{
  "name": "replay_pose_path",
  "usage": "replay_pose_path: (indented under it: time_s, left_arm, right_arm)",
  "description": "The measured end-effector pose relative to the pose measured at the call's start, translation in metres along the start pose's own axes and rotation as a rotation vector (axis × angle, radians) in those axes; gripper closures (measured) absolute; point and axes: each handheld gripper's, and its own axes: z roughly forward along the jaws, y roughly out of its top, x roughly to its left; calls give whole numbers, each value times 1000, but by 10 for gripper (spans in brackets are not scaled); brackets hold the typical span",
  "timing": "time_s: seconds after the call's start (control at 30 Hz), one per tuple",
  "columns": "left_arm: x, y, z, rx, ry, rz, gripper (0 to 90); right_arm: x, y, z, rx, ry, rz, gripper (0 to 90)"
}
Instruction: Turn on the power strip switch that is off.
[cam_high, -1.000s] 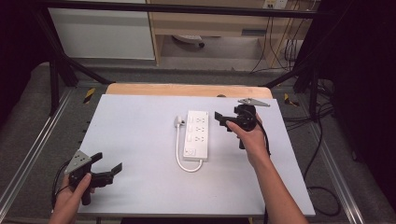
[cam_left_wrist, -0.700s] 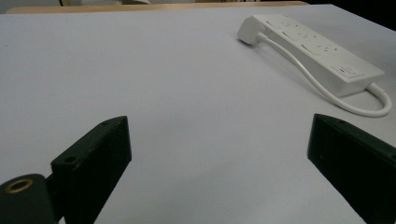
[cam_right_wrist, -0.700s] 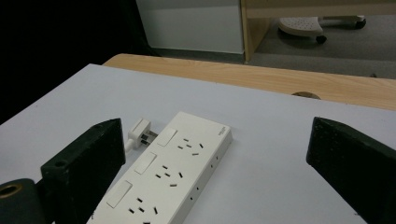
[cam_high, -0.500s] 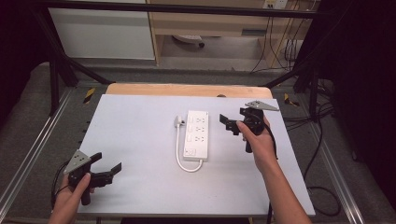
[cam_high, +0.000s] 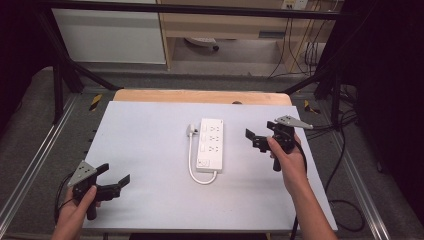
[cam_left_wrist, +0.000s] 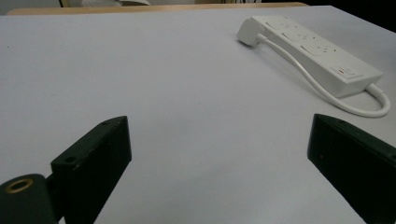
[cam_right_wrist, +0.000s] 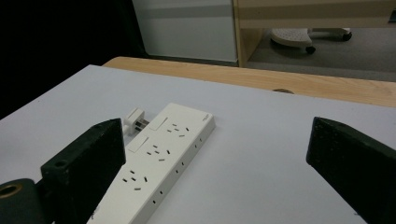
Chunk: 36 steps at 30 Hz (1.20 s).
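A: Where does the power strip (cam_high: 210, 145) sit?

B: Near the middle of the white worktop (cam_high: 145, 130), long axis running away from the person. Its plug (cam_high: 192, 130) lies just beside the far left corner, and the white cable (cam_high: 196, 170) loops down the left side and back into the near end.

A: How will it handle?

B: My guess: a rigid plastic body, fairly light, smooth enough to slide on the worktop if pushed. The cable is soft and springy and will trail behind. The best hold looks like across the narrow width, on the 2 long side walls, away from the switch at the near end.

A: And the grippers?

B: The right gripper (cam_high: 256, 139) hangs just to the right of the strip, jaws spread wide, pinching nothing. The left gripper (cam_high: 119, 181) rests at the near left corner, well apart from the strip, jaws spread too.

A: Room to move?

B: Plenty. Bare worktop all around the strip; the wooden strip (cam_high: 200, 96) marks the far edge, and metal rails (cam_high: 30, 170) flank both sides.
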Motion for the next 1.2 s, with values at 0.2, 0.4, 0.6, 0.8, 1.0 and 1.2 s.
replay_pose_path:
  time_s: [0.2, 0.4, 0.6, 0.8, 1.0, 1.2]
  left_arm:
    - [0, 0, 0, -2, -1, -2, 63]
    - [0, 0, 0, 2, 0, 3, 63]
    - [0, 0, 0, 5, 2, 2, 63]
    - [0, 0, 0, 6, 2, 4, 62]
    - [0, -1, 1, 8, 2, 4, 63]
    - [0, -1, 1, 8, 3, 4, 63]
  right_arm:
    - [-5, -11, -14, -11, -13, -9, 49]
    - [-10, -23, -27, -17, -26, -3, 47]
    - [-16, -36, -37, -17, -37, 10, 44]
    - [-21, -47, -46, -15, -50, 21, 44]
    - [-23, -57, -53, -8, -58, 26, 44]
    - [-23, -66, -60, 15, -66, 9, 44]
